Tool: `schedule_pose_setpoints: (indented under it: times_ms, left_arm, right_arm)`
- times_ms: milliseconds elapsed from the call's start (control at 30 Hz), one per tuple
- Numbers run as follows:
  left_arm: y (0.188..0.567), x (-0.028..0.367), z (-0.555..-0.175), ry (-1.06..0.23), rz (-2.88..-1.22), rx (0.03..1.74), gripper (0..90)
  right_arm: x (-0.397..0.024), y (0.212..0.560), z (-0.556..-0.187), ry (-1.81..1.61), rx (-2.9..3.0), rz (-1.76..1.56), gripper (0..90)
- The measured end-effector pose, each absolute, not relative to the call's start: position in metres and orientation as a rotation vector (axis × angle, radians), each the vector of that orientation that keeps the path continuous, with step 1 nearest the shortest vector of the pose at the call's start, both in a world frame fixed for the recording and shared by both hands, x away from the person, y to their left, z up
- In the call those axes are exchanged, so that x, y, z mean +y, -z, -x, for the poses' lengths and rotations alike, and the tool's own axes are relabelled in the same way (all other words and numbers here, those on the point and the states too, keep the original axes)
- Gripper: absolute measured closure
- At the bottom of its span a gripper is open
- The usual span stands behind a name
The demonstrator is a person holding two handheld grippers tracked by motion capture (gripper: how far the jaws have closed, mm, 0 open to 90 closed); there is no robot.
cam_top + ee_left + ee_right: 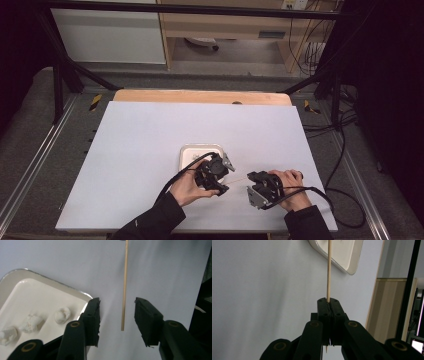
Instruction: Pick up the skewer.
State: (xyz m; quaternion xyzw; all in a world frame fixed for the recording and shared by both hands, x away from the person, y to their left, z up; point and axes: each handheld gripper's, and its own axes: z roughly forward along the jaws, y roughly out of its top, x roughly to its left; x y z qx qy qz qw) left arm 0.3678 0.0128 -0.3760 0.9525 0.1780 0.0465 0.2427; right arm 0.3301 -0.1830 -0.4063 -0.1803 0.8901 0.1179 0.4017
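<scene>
Right tongs (pixel 328 305) clamp skewer (pixel 328 272); left tongs (pixel 117 322) agape around it.

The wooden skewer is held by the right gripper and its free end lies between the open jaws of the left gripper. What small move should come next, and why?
Probably the left gripper should shut gently on the wooden skewer. Its jaws stand open on either side of the skewer's free end without touching it, while the right gripper clamps the other end. That would steady the skewer near the white tray holding three marshmallow-like pieces.
</scene>
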Motion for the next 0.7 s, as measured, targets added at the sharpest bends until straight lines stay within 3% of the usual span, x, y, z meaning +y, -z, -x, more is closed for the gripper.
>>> schedule_pose_setpoints:
  times_ms: [100,267,700]
  left_arm:
    - [0.376,0.01,-0.369,-0.122,-2.628,0.49,54.5]
    - [0.381,0.0,-0.368,-0.11,-2.657,0.479,65.4]
    - [0.387,-0.014,-0.37,-0.096,-2.708,0.454,79.8]
  right_arm:
    - [-0.18,0.404,-0.33,-0.291,2.239,0.468,89.1]
    - [-0.175,0.4,-0.33,-0.232,2.218,0.518,89.1]
    - [-0.169,0.405,-0.326,-0.153,2.225,0.587,89.1]
